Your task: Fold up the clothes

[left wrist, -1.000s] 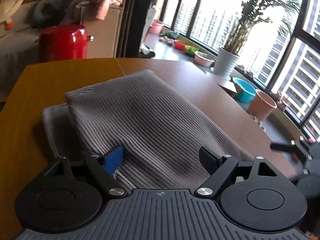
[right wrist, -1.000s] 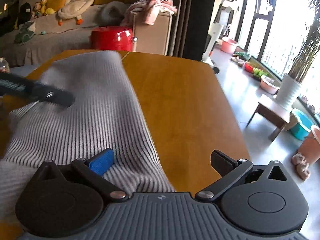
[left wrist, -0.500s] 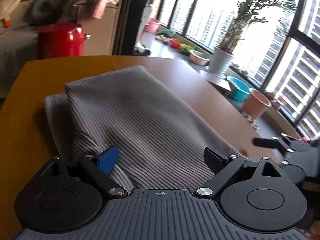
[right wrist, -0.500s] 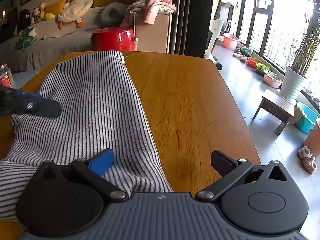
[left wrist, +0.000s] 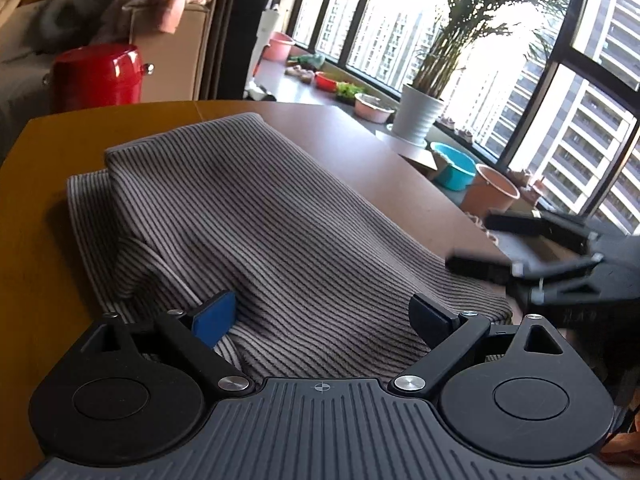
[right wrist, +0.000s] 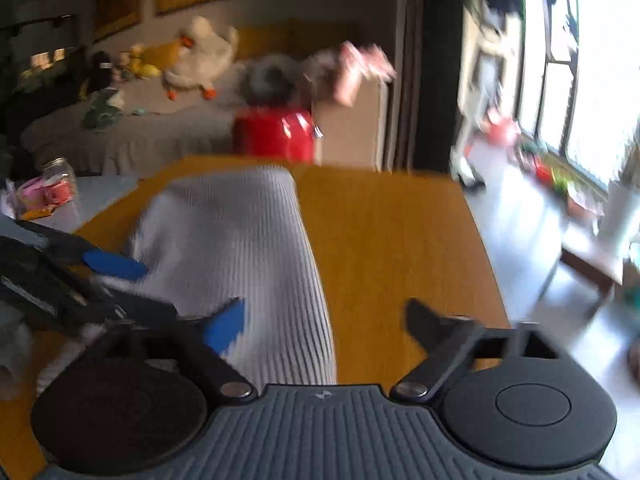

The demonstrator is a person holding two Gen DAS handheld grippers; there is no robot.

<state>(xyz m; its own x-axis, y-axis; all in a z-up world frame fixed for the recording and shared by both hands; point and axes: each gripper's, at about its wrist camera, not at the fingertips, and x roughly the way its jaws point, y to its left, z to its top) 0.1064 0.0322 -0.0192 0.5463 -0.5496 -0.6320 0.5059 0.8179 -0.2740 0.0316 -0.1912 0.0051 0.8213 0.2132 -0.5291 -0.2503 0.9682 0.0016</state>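
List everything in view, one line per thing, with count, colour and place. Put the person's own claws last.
Striped ribbed knit garment: one, grey, folded on the table.
Wooden table: one, orange-brown, under the garment.
Glossy metal bin: one, red, beyond the table's far edge.
Plush duck toy: one, white, on the sofa.
Potted palm: one, green in a white pot, by the window.
Plastic basin: one, turquoise, on the floor.
Left claw: open over the garment, just opening.
Right claw: open, just closing, gripping nothing.

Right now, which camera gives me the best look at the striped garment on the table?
The left wrist view: it is sharp and shows the striped garment folded on the table, with its ribbing and layered edge clear. The right wrist view shows the same garment, but motion blur smears its stripes and edges.
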